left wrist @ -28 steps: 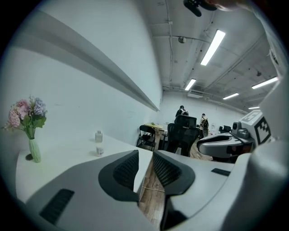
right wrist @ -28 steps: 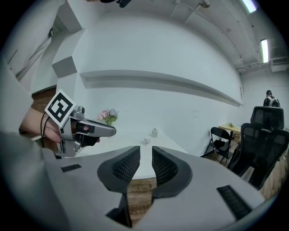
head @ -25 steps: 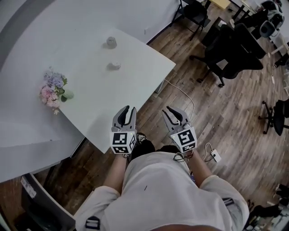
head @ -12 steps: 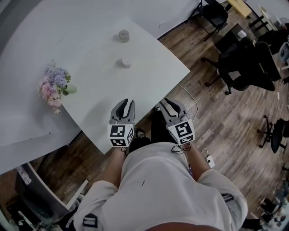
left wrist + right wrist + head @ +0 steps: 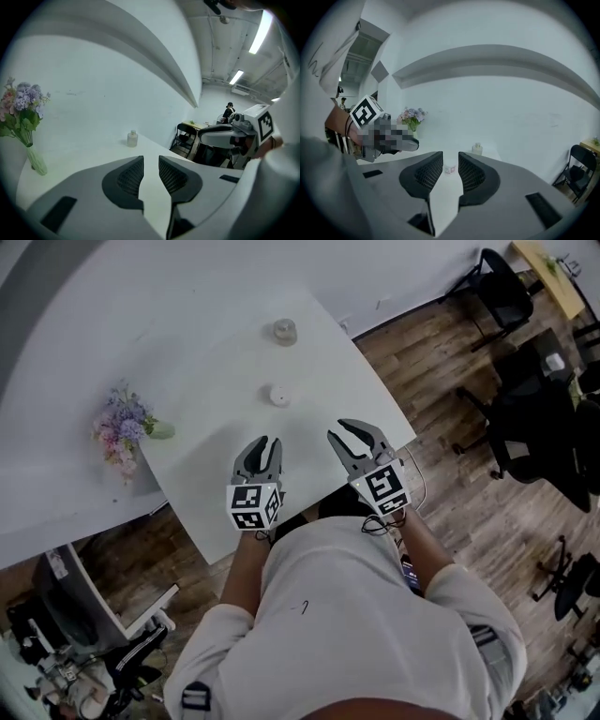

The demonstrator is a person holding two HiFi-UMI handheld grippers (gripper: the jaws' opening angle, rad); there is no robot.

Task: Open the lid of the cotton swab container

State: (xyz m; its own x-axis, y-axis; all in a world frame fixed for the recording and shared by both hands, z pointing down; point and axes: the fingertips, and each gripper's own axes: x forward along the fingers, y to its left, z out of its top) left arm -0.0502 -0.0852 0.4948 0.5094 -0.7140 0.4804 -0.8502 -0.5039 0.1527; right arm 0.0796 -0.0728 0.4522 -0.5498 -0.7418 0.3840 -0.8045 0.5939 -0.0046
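Observation:
The cotton swab container [image 5: 278,394] is a small white round tub with its lid on, standing on the white table [image 5: 206,371]. It also shows far off between the right jaws as the same small tub [image 5: 450,168]. My left gripper [image 5: 266,441] hovers over the table's near edge, a short way in front of the container, open by a narrow gap with nothing in it [image 5: 151,158]. My right gripper [image 5: 345,428] hangs beside it, to the right of the container. Its jaws have just been opening and are empty [image 5: 450,153].
A small glass bottle [image 5: 285,331] stands beyond the container near the far table corner. A vase of pastel flowers [image 5: 125,426] sits at the table's left. Black office chairs [image 5: 511,418] stand on the wooden floor to the right. A cable [image 5: 412,486] hangs off the table's edge.
Both grippers have moved forward from over the floor to above the table's near edge, closer to the container. The right jaws stand a little wider.

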